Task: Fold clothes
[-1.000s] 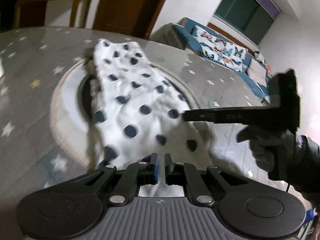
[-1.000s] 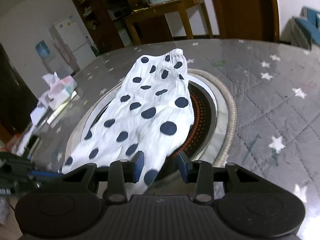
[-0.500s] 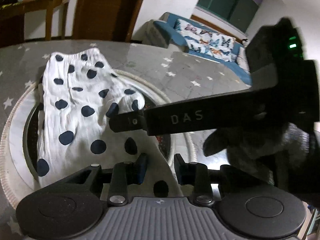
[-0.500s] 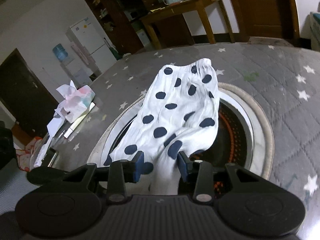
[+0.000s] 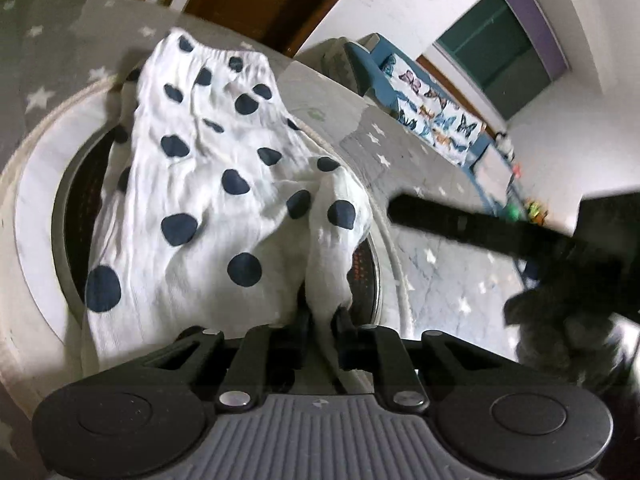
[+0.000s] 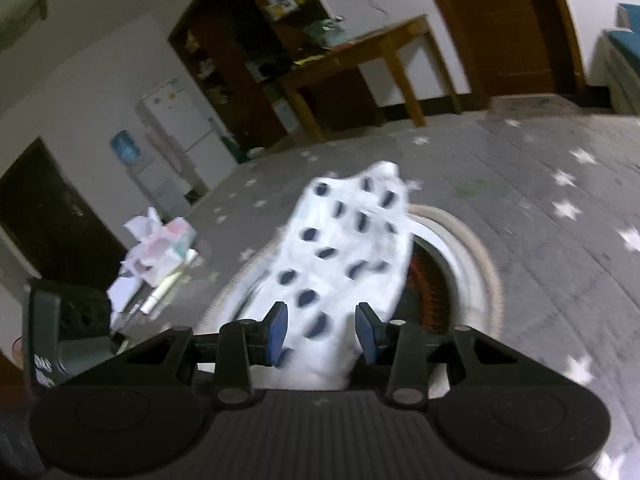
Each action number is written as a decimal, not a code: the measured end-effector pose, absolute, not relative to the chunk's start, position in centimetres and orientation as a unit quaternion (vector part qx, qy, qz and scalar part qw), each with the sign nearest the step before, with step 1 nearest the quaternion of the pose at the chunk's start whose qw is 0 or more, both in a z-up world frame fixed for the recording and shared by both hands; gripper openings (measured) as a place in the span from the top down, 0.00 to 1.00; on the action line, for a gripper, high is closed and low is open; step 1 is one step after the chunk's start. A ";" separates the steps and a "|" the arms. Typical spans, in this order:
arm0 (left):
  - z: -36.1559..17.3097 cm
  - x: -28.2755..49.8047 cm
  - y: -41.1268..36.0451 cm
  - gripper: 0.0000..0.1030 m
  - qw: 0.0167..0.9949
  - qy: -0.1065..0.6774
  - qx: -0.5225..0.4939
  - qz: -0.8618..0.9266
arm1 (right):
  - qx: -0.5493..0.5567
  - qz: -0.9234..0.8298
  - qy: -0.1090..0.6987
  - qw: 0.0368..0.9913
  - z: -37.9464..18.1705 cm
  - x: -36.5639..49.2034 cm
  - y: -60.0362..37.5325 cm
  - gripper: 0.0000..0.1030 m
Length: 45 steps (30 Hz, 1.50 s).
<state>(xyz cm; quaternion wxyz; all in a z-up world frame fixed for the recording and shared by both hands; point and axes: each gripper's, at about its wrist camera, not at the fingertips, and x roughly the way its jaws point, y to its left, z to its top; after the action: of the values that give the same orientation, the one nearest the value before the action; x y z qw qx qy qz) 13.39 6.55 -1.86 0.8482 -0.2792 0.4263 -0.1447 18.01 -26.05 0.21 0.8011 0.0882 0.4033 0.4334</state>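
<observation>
A white garment with dark blue dots (image 5: 208,200) lies spread over the round heater ring (image 5: 36,200) in the middle of the star-patterned grey table cover. My left gripper (image 5: 323,318) sits at the garment's near right edge. Its jaws are closing and pinch a raised fold of the cloth. My right gripper (image 6: 321,330) hovers over the near end of the garment (image 6: 340,248), its blue pads apart and the cloth showing between them. In the left wrist view the right gripper's tip (image 5: 396,206) stands just right of the fold, clear of the cloth.
A gloved hand (image 5: 560,320) holds the right tool. A tissue pack and papers (image 6: 160,248) lie on the grey cover (image 6: 560,208) to the left. The left tool's black body (image 6: 44,344) is at the far left. A blue sofa (image 5: 432,108) and a wooden table (image 6: 360,52) stand beyond.
My left gripper's jaws opened, moved in low and now close on a fold at the garment's right edge. The right gripper's finger, which lay across the cloth, has drawn off to the right.
</observation>
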 end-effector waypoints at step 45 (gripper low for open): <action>1.1 8.0 3.2 0.65 0.874 0.414 -0.142 -0.210 | -0.037 0.411 0.365 0.835 -3.2 14.1 -26.0 0.78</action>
<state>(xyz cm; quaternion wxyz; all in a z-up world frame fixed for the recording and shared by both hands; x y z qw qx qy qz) 7.98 3.20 1.11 0.8741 -0.1420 0.4142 -0.2102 14.10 -25.99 -3.18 0.8348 -0.0371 0.3648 0.4106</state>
